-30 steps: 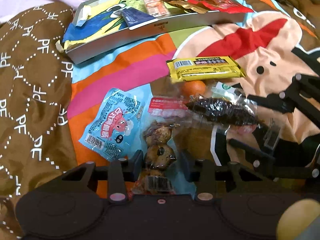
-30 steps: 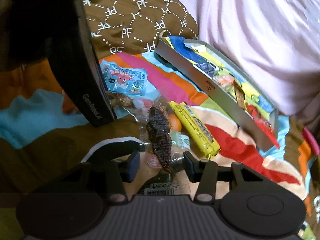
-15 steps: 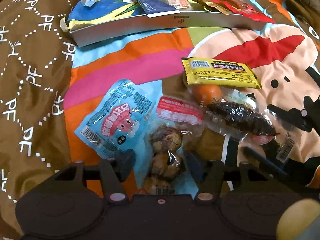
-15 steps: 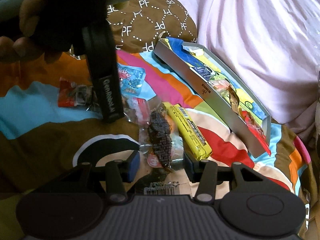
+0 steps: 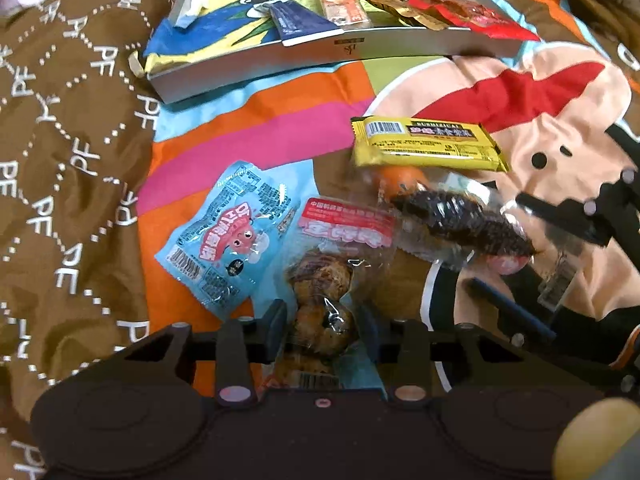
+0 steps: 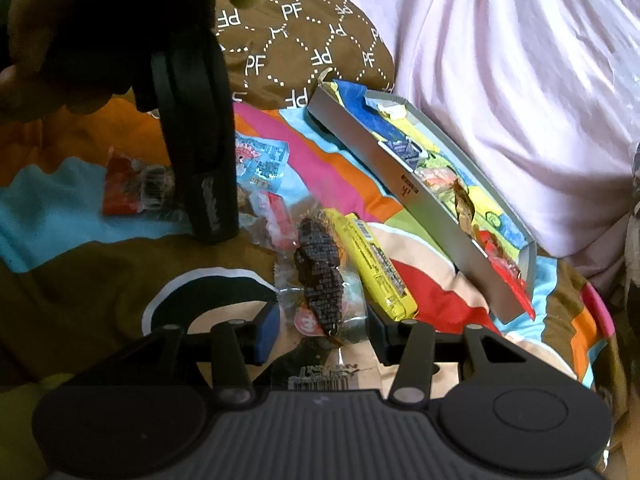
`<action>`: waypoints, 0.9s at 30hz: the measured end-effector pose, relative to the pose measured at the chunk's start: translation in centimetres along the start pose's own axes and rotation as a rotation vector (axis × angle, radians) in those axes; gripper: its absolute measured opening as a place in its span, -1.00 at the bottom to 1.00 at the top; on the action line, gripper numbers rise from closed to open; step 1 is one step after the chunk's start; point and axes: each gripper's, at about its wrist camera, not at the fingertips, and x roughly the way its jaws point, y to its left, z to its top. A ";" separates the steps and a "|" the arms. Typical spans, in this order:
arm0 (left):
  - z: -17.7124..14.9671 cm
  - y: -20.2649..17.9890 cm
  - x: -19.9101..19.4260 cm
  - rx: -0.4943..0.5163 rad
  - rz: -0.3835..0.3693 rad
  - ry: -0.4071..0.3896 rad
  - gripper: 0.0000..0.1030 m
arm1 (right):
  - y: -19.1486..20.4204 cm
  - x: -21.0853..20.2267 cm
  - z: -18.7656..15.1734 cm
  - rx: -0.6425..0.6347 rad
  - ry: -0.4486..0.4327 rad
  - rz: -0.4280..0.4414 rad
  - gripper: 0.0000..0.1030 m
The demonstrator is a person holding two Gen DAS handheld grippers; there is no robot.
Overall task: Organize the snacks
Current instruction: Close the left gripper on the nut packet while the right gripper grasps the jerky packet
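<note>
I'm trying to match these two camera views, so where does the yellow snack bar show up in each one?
Left wrist view: the yellow snack bar lies flat, right of centre in the upper half, in front of the grey tray.
Right wrist view: the yellow snack bar runs diagonally at centre, left of the tray.
Shared landmark: the dark snack in clear wrap beside the bar.

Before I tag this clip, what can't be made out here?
- Orange item, left wrist view: mostly hidden under the yellow bar and dark snack pack.
- Meatball pack, left wrist view: lower end hidden behind the left gripper; contact unclear.
- Tray, right wrist view: snack labels too small.
</note>
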 end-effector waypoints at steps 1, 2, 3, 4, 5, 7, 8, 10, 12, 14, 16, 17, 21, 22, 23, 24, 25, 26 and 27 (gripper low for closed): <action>0.0 -0.3 -0.2 0.004 0.014 0.003 -0.20 | -0.1 0.0 0.0 -0.004 -0.006 -0.005 0.00; 0.1 -0.5 -0.4 0.003 0.020 0.009 -0.20 | -0.1 -0.1 0.0 -0.008 -0.011 -0.012 0.00; 0.2 -0.6 -0.6 0.001 0.023 0.018 -0.20 | -0.2 -0.1 0.0 -0.011 -0.016 -0.022 0.00; 0.3 -0.6 -0.8 0.000 0.022 0.024 -0.20 | -0.3 -0.1 0.0 -0.013 -0.019 -0.031 0.00; 0.5 -0.6 -0.9 0.002 0.021 0.026 -0.20 | -0.3 -0.2 -0.1 -0.015 -0.021 -0.040 0.00; 0.6 -0.5 -1.4 -0.005 0.025 0.028 -0.20 | -0.4 0.0 -0.1 -0.025 -0.021 -0.056 0.00; 0.6 -0.4 -1.6 -0.016 0.028 0.034 -0.20 | -0.4 0.1 -0.2 -0.031 -0.018 -0.061 0.00; 0.4 -0.4 -1.7 -0.036 0.031 0.043 -0.20 | -0.3 0.2 -0.2 -0.044 -0.013 -0.069 -0.01; 0.0 -0.5 -1.9 -0.043 0.025 0.042 -0.20 | -0.1 0.1 -0.2 -0.059 -0.009 -0.069 -0.01; -0.3 -0.7 -2.2 -0.040 0.029 0.029 -0.20 | 0.2 0.1 -0.2 -0.077 -0.010 -0.076 -0.01; -0.4 -0.8 -2.6 -0.040 0.041 0.008 -0.20 | 0.5 0.1 -0.3 -0.108 -0.016 -0.100 -0.01; -0.5 -0.8 -2.8 -0.044 0.050 0.000 -0.20 | 0.7 0.0 -0.4 -0.122 -0.021 -0.117 -0.01; -0.3 -0.9 -3.5 -0.062 0.075 -0.028 -0.21 | 1.1 0.0 -0.5 -0.180 -0.045 -0.199 -0.01; -0.2 -0.9 -3.7 -0.066 0.083 -0.038 -0.21 | 1.1 0.0 -0.5 -0.183 -0.052 -0.213 -0.01; -0.1 -0.9 -3.9 -0.068 0.088 -0.047 -0.21 | 1.1 0.0 -0.5 -0.185 -0.058 -0.228 -0.01; -0.1 -0.9 -4.2 -0.072 0.094 -0.060 -0.21 | 0.9 -0.1 -0.4 -0.180 -0.065 -0.240 -0.01; 0.0 -0.9 -4.4 -0.078 0.099 -0.072 -0.21 | 0.7 -0.1 -0.3 -0.168 -0.073 -0.251 -0.01; 0.1 -0.9 -4.7 -0.083 0.103 -0.082 -0.21 | 0.5 -0.2 -0.3 -0.156 -0.079 -0.261 -0.01; 0.2 -0.9 -4.9 -0.089 0.106 -0.093 -0.20 | 0.3 -0.3 -0.2 -0.144 -0.085 -0.269 -0.01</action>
